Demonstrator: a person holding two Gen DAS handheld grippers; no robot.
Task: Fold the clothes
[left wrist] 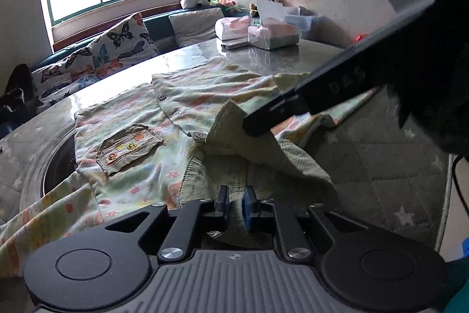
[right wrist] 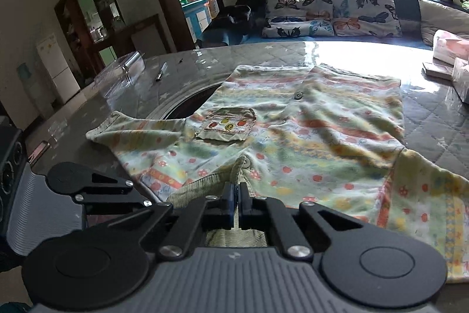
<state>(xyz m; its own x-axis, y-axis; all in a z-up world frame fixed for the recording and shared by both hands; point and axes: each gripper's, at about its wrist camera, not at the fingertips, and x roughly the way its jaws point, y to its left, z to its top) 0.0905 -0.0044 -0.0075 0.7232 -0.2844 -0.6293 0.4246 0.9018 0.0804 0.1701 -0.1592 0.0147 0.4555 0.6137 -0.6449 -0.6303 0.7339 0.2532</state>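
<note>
A small patterned shirt (left wrist: 187, 107) with a corduroy chest pocket (left wrist: 129, 148) lies spread on the table, front up; it also shows in the right wrist view (right wrist: 322, 137). My left gripper (left wrist: 236, 203) sits at the corduroy collar (left wrist: 199, 181), its jaws slightly apart over the fabric. My right gripper (right wrist: 235, 195) is shut on the collar (right wrist: 205, 184) near the top button. In the left wrist view the right gripper's finger (left wrist: 263, 122) holds the collar flap lifted.
The table (right wrist: 234, 55) has a quilted star cover under glass. Tissue packs (left wrist: 263, 33) and a box stand at its far side. A pen (right wrist: 161, 72) and clear plastic box (right wrist: 120, 72) lie far left. A sofa with butterfly cushions (right wrist: 337, 11) is behind.
</note>
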